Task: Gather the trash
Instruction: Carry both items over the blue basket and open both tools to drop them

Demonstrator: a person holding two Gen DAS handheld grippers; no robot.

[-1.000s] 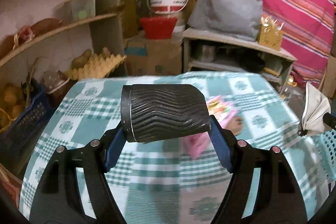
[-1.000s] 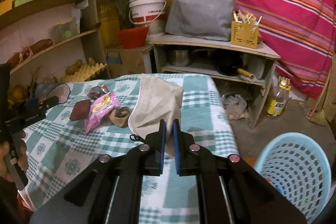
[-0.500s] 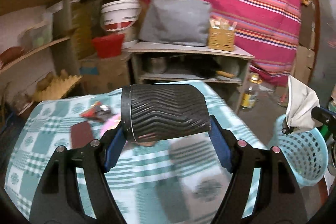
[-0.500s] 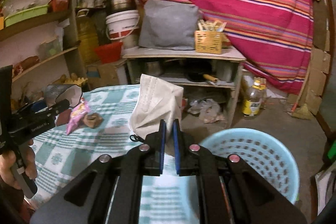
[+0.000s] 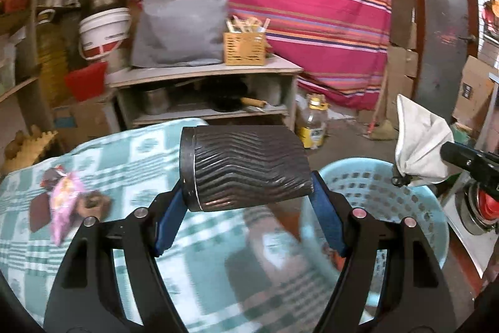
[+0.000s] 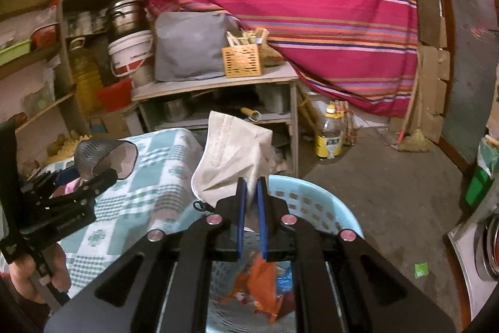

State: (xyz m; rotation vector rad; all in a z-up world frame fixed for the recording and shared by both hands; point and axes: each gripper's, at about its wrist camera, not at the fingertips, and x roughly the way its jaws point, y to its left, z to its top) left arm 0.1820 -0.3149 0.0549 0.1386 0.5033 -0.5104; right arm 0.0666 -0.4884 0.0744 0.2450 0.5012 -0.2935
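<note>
My left gripper (image 5: 246, 208) is shut on a black ribbed paper cup (image 5: 246, 167), held sideways between the blue pads (image 5: 170, 217) over the table's right end. A white face mask (image 6: 230, 152) sticks up from my right gripper (image 6: 251, 186), which is shut on it above the light blue basket (image 6: 312, 195). Orange and blue wrappers (image 6: 262, 280) lie inside the basket. In the left wrist view the mask (image 5: 418, 145) hangs over the basket (image 5: 389, 195). A pink wrapper (image 5: 64, 198) and brown scraps (image 5: 93, 202) lie on the checked tablecloth (image 5: 140, 145).
Behind the table stands a low wooden shelf (image 6: 218, 83) bearing a grey bag (image 6: 190, 46) and a yellow crate (image 6: 241, 60). An oil bottle (image 6: 329, 136) and a broom (image 6: 411, 139) are on the concrete floor. A person's hand (image 6: 31, 276) holds the left gripper.
Both grippers have swung right, from over the table to the blue basket. The cup and the mask stay gripped as before.
</note>
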